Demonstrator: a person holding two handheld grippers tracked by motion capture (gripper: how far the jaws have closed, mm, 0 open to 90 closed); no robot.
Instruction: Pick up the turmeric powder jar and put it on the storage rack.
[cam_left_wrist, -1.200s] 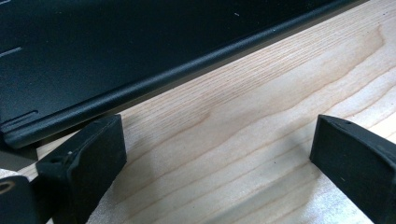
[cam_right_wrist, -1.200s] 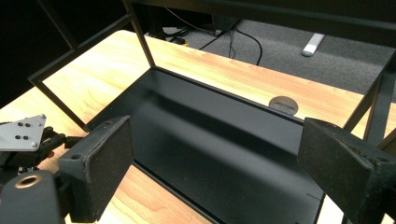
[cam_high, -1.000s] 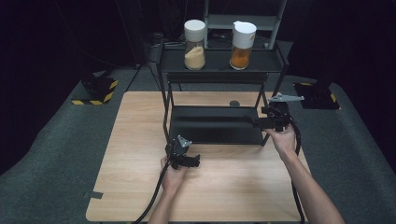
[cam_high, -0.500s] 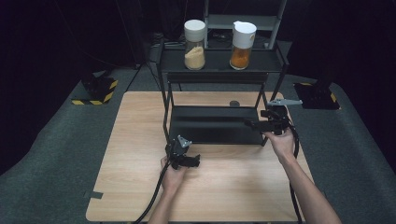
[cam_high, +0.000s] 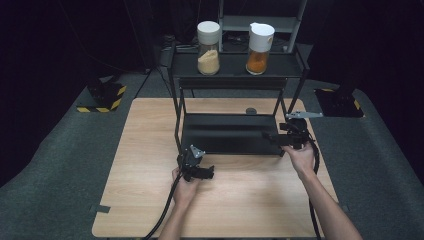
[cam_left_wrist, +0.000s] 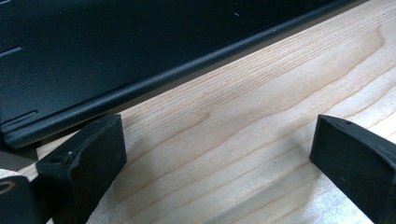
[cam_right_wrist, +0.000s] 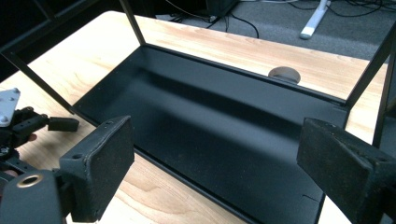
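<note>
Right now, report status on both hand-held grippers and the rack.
Left hand-held gripper open, empty, over bare table. Right hand-held gripper open, empty, at black rack lower shelf, right end. Two jars on top shelf. Nothing in the way.

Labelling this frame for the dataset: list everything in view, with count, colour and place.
Table: 1, light wood, centre, on grey carpet.
Two-tier rack: 1, black metal, back half of table.
Lower shelf: 1, black, bare, level with tabletop.
Jar of pale powder: 1, white lid, top shelf, left.
Jar of orange powder: 1, white lid, top shelf, right.
Cable hole: 1, round, grey, in the tabletop behind the rack.
Hazard-striped bases: 2, black and yellow, floor at either side.
Left gripper: black, jaws open, over bare wood before the shelf.
Right gripper: black, jaws open, at the shelf's right end.
</note>
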